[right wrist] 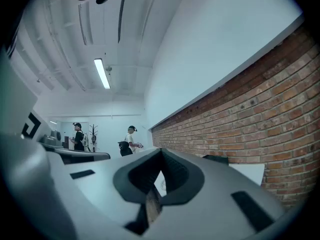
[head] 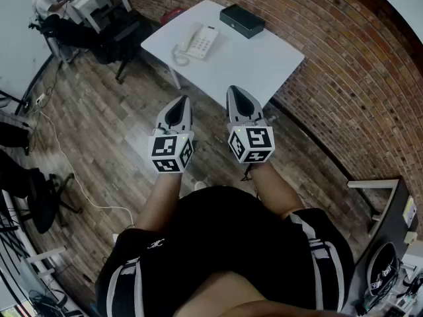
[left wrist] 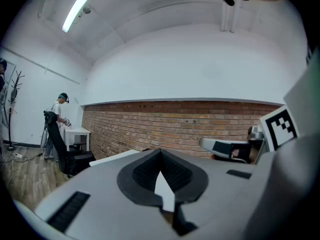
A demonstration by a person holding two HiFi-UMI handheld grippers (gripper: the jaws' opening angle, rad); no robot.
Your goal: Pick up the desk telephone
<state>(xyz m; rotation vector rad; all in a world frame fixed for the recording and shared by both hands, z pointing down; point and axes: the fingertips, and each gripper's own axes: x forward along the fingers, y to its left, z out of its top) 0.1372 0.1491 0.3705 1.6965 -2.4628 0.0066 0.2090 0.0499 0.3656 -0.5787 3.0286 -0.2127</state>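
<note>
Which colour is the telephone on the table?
White; the telephone shows best in the head view.

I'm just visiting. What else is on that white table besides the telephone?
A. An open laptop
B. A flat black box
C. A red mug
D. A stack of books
B: in the head view a flat black box lies at the far end of the table, apart from the telephone; nothing else rests on it.
</note>
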